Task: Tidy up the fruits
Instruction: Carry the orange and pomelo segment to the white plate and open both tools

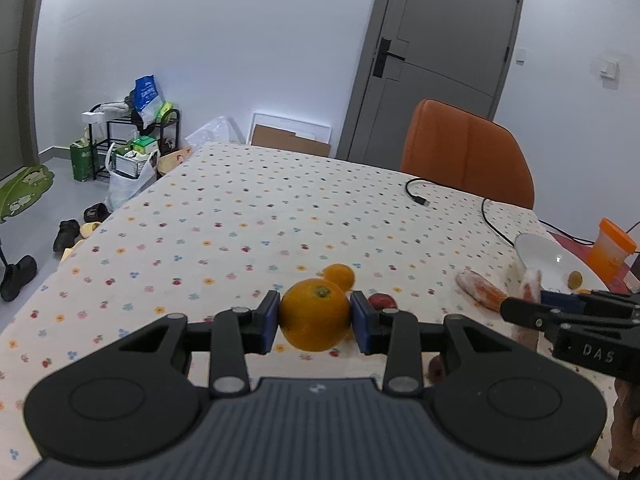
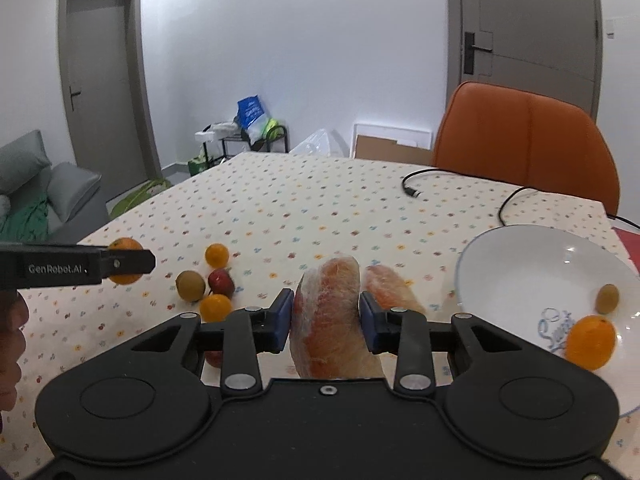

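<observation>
- The far half of the tablecloth is bare, offering open passage up to the far edge.
- A black cable lies looped on the far right, in front of the orange chair, which blocks the far right side of the table.
- The white bowl stands at the right; a kiwi and an orange occupy its near right side, the rest of its interior is free.
- A wrapped piece lies between the bowl and the right gripper.
- A cluster of small fruits sits left of centre.
- The left gripper, shut on a large orange, occupies the left approach.
</observation>
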Motion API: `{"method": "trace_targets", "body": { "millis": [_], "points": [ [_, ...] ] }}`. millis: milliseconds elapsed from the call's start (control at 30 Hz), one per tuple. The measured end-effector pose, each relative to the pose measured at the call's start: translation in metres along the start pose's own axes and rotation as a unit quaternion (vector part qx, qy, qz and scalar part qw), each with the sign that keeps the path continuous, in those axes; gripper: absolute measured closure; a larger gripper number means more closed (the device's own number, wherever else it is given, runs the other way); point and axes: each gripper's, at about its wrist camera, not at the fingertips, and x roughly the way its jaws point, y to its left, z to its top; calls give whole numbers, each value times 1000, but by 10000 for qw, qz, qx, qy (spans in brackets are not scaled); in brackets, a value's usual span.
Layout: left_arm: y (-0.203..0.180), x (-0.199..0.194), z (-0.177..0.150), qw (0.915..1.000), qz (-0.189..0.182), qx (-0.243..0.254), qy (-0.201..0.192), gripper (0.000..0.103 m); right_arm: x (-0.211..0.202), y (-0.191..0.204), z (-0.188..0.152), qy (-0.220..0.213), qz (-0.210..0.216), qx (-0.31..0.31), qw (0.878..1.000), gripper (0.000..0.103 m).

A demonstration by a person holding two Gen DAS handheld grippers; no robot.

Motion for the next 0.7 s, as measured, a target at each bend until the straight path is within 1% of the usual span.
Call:
{"method": "trace_targets", "body": {
  "millis": [200,367,500,700],
  "points": [
    [-16,4,6,9998,-132,140,-37,66,-14,-14,2,-187,-145,115,9997,70],
    [-38,5,12,9986,-347,363,-147,66,-25,-28,4,-343,-307,235,9987,70],
    [-54,8,15,9975,-485,482,-164,66,-32,-39,2,-419,-430,324,9977,70],
    [-76,14,15,9958,-633,649,-136,66,-42,-55,-2,-510,-404,488,9967,70]
  ]
}}
